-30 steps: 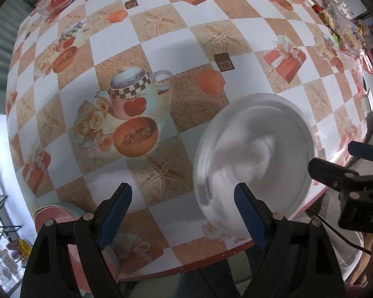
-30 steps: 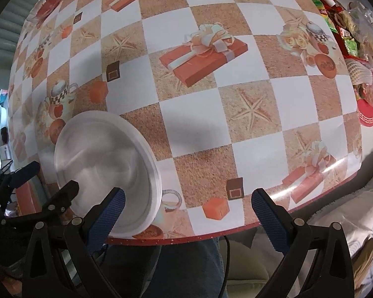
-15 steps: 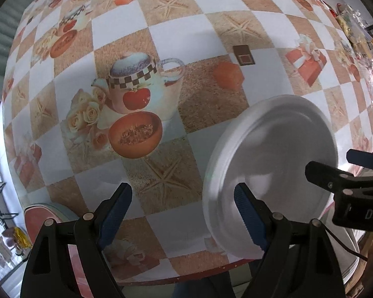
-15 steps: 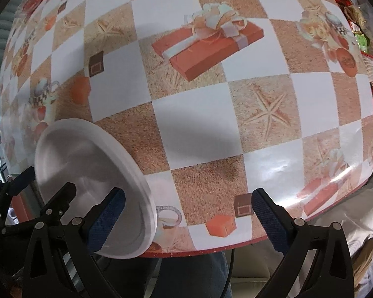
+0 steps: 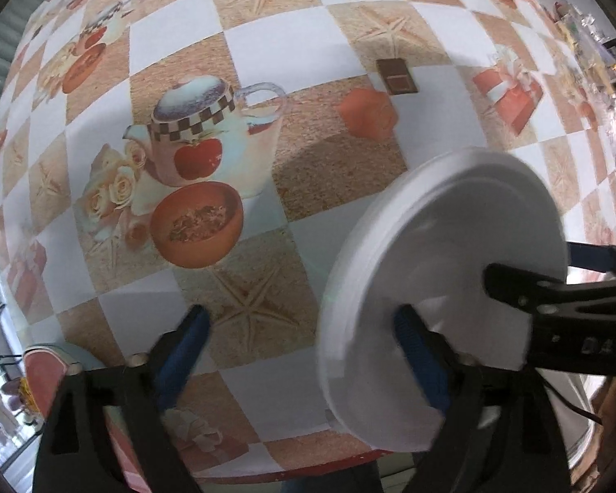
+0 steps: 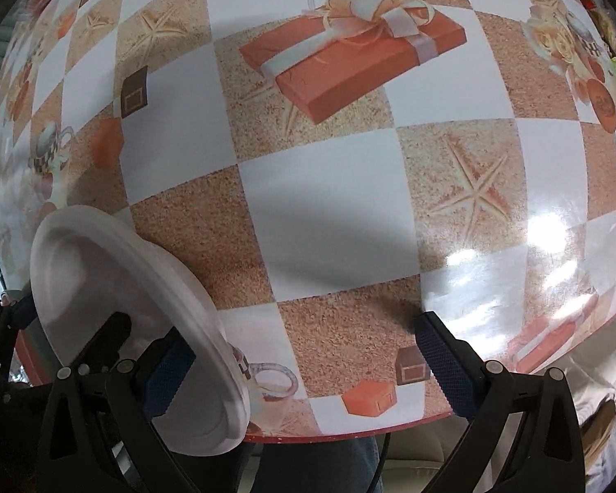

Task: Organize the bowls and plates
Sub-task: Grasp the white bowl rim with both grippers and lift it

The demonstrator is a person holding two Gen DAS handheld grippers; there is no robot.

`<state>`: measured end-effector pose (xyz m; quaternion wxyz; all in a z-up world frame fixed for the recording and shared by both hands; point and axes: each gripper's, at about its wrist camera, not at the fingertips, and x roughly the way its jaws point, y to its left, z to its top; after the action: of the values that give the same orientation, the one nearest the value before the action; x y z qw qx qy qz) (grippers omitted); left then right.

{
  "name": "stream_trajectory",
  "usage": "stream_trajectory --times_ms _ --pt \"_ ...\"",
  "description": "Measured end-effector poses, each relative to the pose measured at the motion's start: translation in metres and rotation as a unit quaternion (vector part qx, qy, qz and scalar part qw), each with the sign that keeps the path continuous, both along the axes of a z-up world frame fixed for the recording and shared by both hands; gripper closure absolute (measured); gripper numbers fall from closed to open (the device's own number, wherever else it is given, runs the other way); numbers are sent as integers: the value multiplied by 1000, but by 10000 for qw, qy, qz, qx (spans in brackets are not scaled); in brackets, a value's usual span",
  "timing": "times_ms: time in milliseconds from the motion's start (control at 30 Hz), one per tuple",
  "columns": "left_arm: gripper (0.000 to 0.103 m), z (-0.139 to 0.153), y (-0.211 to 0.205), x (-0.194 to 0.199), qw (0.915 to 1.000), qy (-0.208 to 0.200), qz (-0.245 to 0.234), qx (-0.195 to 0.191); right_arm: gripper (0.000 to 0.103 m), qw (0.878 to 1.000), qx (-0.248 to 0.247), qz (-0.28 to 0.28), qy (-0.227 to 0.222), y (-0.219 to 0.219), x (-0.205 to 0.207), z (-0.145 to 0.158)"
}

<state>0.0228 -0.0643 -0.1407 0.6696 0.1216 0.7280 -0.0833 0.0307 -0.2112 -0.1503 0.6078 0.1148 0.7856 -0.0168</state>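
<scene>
White plate (image 5: 451, 246): seen tilted, one side raised, over the near edge of the desk (image 5: 246, 61). It is placed between the two claws. Its outline is blurred in the left wrist view.

Left claw (image 5: 299, 349): jaws spread wide, nothing held between them. The plate is found to the right of the gap, and the right finger (image 5: 414, 353) is overlapped with the plate's lower face. Contact there cannot be told.

Right claw (image 6: 306, 369): jaws spread wide as well, only bare desk seen between them. The plate (image 6: 102, 271) is found to the left of the gap, partly covered by the left finger (image 6: 168, 369). Contact cannot be told.

What supports the tilted plate cannot be determined from either view.
</scene>
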Motion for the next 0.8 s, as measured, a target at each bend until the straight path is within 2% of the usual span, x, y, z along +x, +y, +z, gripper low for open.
stream_trajectory --times_ms 167,367,467,567,800 --pt "0 -9 12 5 9989 197 308 -296 0 10000 38 -26 19 -6 2 -7" --pt "0 -10 14 2 9988 154 339 -309 0 9999 7 -62 -102 -8 -3 -3" --pt "0 -8 15 1 9988 -13 338 -355 0 9999 9 -60 -98 -7 -2 -4" --pt "0 2 25 -14 9987 -98 331 -381 0 9998 -11 -72 -162 -7 -2 -2" --pt "0 3 22 -5 9987 161 401 -273 0 9997 -45 -117 -208 -7 -12 1"
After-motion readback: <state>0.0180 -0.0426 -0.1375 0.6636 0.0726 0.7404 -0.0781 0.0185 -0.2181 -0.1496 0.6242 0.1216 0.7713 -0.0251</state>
